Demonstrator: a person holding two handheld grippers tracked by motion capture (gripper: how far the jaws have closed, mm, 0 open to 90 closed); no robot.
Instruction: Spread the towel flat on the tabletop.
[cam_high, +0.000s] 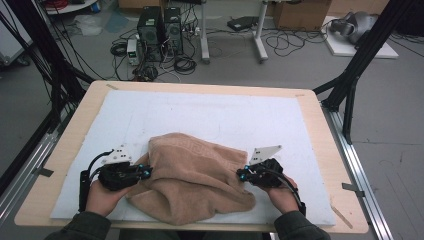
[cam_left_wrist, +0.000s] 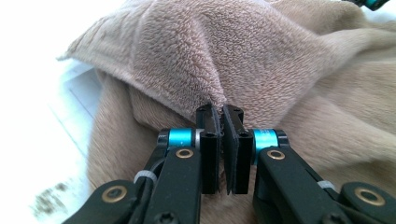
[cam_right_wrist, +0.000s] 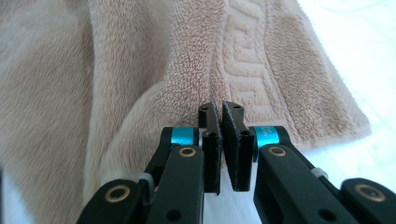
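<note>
A crumpled tan terry-cloth towel (cam_high: 192, 177) lies on the white padded mat (cam_high: 200, 115) covering the light wooden table (cam_high: 75, 127). The left gripper (cam_high: 146, 173) meets the towel's left edge, the right gripper (cam_high: 241, 174) its right edge, each in a hand.

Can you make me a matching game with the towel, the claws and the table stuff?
Things:
1. towel
2. left claw
3. right claw
4. white mat

Places or states:
A. spread flat over the wooden table
B. pinched shut on the towel's left side
C. lying bunched up, tan and fluffy
D. pinched shut on the towel's right side, near its patterned border

Pairs: 1-C, 2-B, 3-D, 4-A
</note>
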